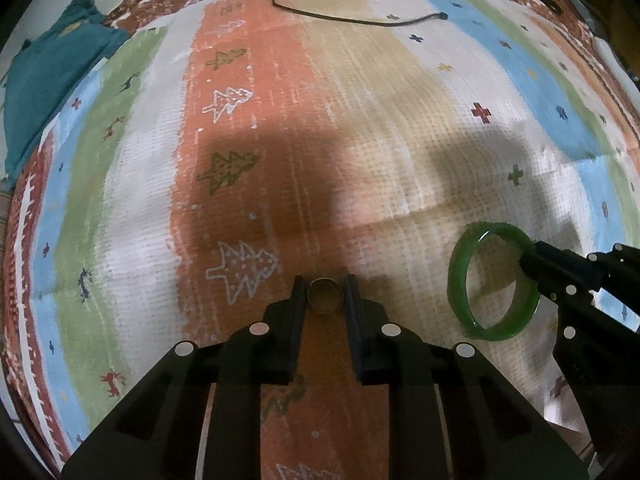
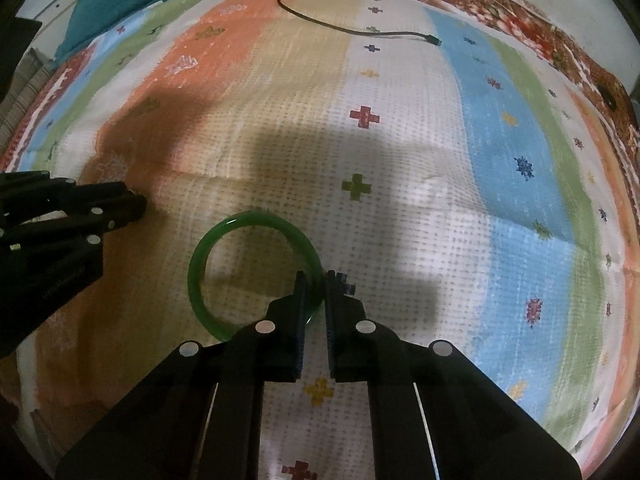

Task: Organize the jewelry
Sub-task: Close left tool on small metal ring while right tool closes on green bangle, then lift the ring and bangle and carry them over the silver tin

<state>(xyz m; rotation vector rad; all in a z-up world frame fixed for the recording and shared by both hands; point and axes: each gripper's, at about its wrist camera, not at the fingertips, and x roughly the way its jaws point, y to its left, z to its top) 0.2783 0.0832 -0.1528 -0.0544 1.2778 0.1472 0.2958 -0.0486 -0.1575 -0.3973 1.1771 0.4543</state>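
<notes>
A small metal ring (image 1: 325, 295) stands on the orange stripe of the patterned cloth, pinched between the two black fingers of my left gripper (image 1: 325, 286), which is shut on it. A green bangle (image 2: 224, 264) lies on the cream stripe to its right. My right gripper (image 2: 317, 280) is shut on the bangle's right rim, one finger inside the hoop and one outside. The left wrist view shows the same bangle (image 1: 480, 280) with the right gripper (image 1: 528, 258) clamped on its far side. In the right wrist view the left gripper's fingers (image 2: 120, 204) reach in from the left edge.
The striped cloth (image 1: 360, 120) covers the whole surface. A black cable (image 1: 360, 20) with a plug end lies across the far part, also as the cable (image 2: 360, 32). A teal cloth (image 1: 52, 80) is bunched at the far left corner.
</notes>
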